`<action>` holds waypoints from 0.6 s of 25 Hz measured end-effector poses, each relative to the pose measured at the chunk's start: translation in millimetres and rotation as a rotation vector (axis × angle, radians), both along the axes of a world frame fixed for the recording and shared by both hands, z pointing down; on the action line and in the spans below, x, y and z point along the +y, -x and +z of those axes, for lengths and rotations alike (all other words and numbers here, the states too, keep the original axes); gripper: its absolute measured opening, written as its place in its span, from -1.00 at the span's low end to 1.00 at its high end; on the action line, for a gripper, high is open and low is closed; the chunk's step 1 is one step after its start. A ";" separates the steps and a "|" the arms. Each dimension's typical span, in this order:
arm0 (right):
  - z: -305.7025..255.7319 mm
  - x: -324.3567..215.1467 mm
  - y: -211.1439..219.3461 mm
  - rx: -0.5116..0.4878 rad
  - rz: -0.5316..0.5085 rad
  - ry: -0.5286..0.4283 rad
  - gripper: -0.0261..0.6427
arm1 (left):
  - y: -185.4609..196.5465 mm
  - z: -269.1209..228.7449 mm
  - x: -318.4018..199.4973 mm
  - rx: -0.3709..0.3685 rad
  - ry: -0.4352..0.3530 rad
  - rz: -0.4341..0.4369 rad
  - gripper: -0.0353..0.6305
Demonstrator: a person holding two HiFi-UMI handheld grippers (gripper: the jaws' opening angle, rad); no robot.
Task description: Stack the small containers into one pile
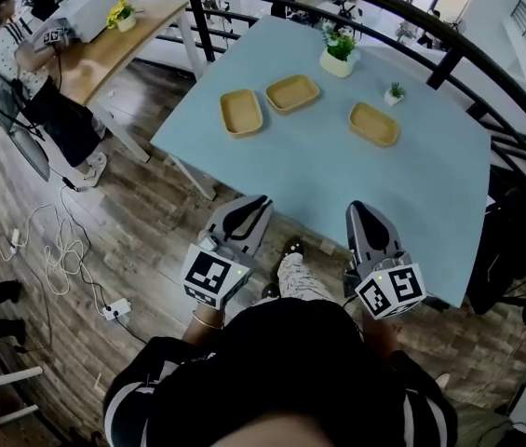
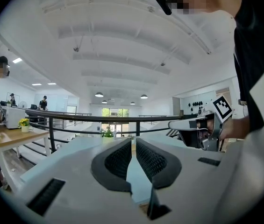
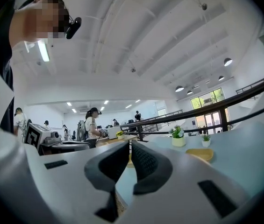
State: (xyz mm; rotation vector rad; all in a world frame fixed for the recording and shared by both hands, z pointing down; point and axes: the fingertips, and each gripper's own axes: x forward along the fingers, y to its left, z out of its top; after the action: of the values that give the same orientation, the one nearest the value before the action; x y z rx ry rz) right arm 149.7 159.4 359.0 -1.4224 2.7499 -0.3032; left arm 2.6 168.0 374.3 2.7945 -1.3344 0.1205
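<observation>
Both grippers hang level at the near edge of the pale blue surface (image 1: 272, 175), short of the work. The left gripper (image 2: 132, 141) has its jaws pressed together with nothing in them. The right gripper (image 3: 129, 146) looks the same: pads meeting, nothing held.

Out on the surface sit three shallow tan trays with rounded corners, wood or bamboo by the look of them. The left tray (image 1: 241, 113) and the middle tray (image 1: 291, 93) lie just beside each other, corners close. The right tray (image 1: 374, 124) lies well apart from them, near a small potted plant (image 1: 394, 93). A larger potted plant (image 1: 339, 52) stands behind the middle tray. All three trays are empty and none is stacked yet.

As for handling, these should be light and stiff, with no give under the pads. The low raised rim is the obvious place to pinch, one jaw inside the well and one outside. The finish looks smooth, so a shallow bite could slip or tip the tray. They look alike in shape, so I'd expect each to nest into the next if lowered flat.
</observation>
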 end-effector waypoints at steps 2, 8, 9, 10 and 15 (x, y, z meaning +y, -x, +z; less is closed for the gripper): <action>2.6 -13.6 2.2 -0.004 -0.006 0.000 -0.88 | 4.8 0.0 -10.7 -0.006 -0.003 -0.011 -0.83; 9.4 -65.3 23.0 -0.052 -0.029 0.004 -0.86 | 33.2 -0.1 -48.9 -0.048 0.003 -0.059 -0.83; 9.4 -75.0 26.3 -0.061 -0.032 0.005 -0.86 | 38.1 -1.0 -57.1 -0.061 0.000 -0.065 -0.83; 9.9 -84.3 29.4 -0.070 -0.036 0.006 -0.85 | 43.0 -1.2 -66.0 -0.075 -0.004 -0.071 -0.83; 17.3 -130.7 43.2 -0.096 -0.048 0.037 -0.84 | 61.0 -2.3 -113.5 -0.099 0.000 -0.090 -0.83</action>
State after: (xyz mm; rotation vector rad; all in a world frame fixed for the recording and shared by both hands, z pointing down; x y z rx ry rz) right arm 106.5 28.7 376.3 -1.3147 2.7174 -0.4146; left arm -58.4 54.5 372.0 2.7561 -1.4780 0.2589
